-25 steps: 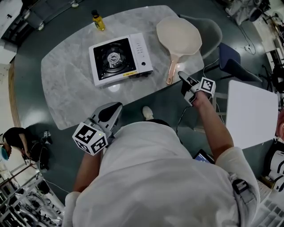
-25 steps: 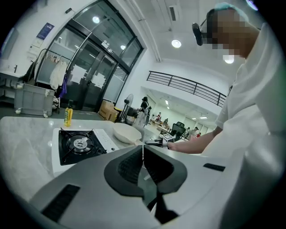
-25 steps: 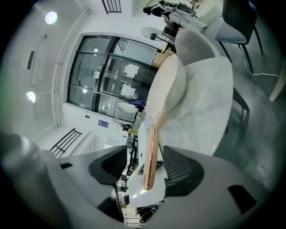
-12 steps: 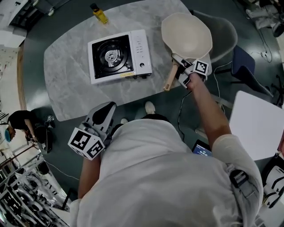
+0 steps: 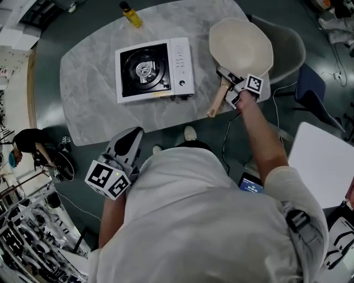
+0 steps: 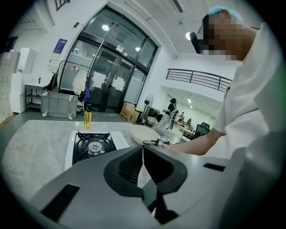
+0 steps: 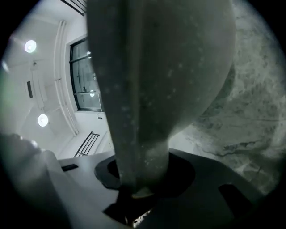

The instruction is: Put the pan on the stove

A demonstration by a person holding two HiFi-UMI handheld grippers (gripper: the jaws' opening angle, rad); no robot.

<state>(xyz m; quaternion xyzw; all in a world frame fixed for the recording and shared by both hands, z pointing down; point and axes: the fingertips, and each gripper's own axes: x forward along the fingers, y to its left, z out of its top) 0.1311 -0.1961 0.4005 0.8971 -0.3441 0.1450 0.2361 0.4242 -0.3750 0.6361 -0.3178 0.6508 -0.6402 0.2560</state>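
Observation:
A cream pan (image 5: 240, 45) lies on the right end of the marble table (image 5: 88, 105), its wooden handle (image 5: 215, 103) pointing at the near edge. The white single-burner stove (image 5: 155, 69) stands left of it. My right gripper (image 5: 225, 80) sits where the handle joins the pan; its jaws are closing on the handle. In the right gripper view the pan (image 7: 170, 67) fills the frame and the handle runs down between the jaws of my right gripper (image 7: 143, 179). My left gripper (image 5: 135, 134) hangs low by my body, shut and empty, also seen in its own view (image 6: 143, 150).
A yellow bottle (image 5: 131, 14) stands at the table's far edge behind the stove. A grey chair (image 5: 287, 41) and a dark blue chair (image 5: 312, 88) stand right of the table, a white tabletop (image 5: 326, 160) nearer. A person (image 5: 27, 145) crouches at the far left.
My right gripper has moved from the table's near edge up onto the pan handle. The left gripper has stayed low by my body. The pan and stove have not moved.

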